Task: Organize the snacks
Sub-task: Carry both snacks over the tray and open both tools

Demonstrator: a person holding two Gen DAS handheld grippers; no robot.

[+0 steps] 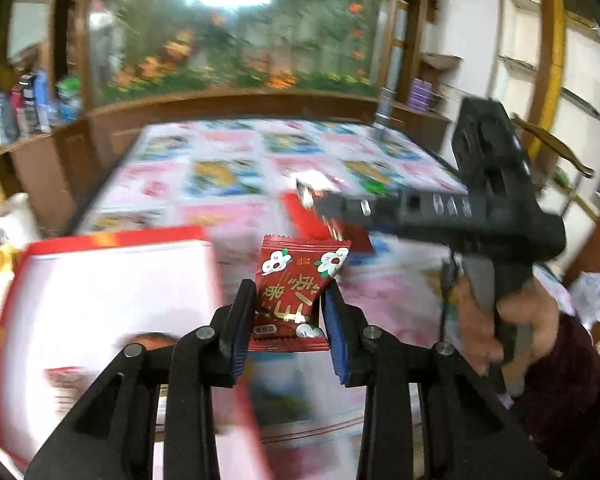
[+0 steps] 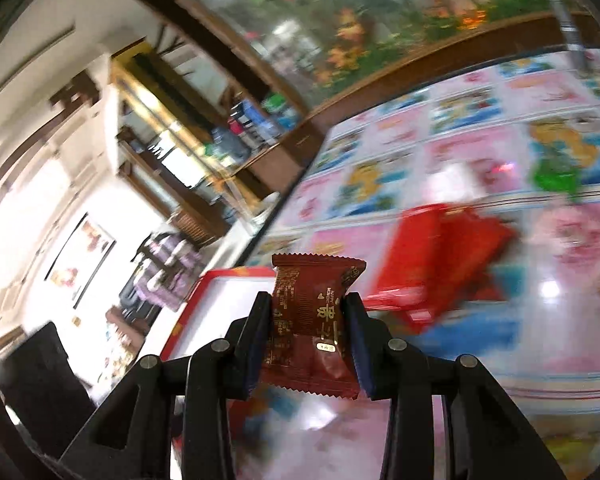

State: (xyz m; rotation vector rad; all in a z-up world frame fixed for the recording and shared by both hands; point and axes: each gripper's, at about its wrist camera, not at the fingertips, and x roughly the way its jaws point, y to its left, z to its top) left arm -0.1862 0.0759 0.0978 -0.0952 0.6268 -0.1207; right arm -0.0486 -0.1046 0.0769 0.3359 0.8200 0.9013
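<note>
Left gripper point(image 1: 288, 312) pinches red flower-print snack pack point(image 1: 300, 280) w/ white box point(image 1: 112, 288) at its 9 o'clock; right gripper point(image 2: 306, 322) clamps dark-red snack pack point(image 2: 314, 320), red packs point(image 2: 440, 264) at 2 o'clock on table point(image 2: 480, 140).

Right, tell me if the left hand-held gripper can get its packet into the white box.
Probably yes. The left hand-held gripper is shut on the red snack packet, and the red-rimmed white box lies open just to its left with nothing visibly between them.

red-rimmed box point(image 1: 112, 280) near left, red packets point(image 2: 440, 264) ahead, tablecloth point(image 1: 228, 152) bare beyond
</note>
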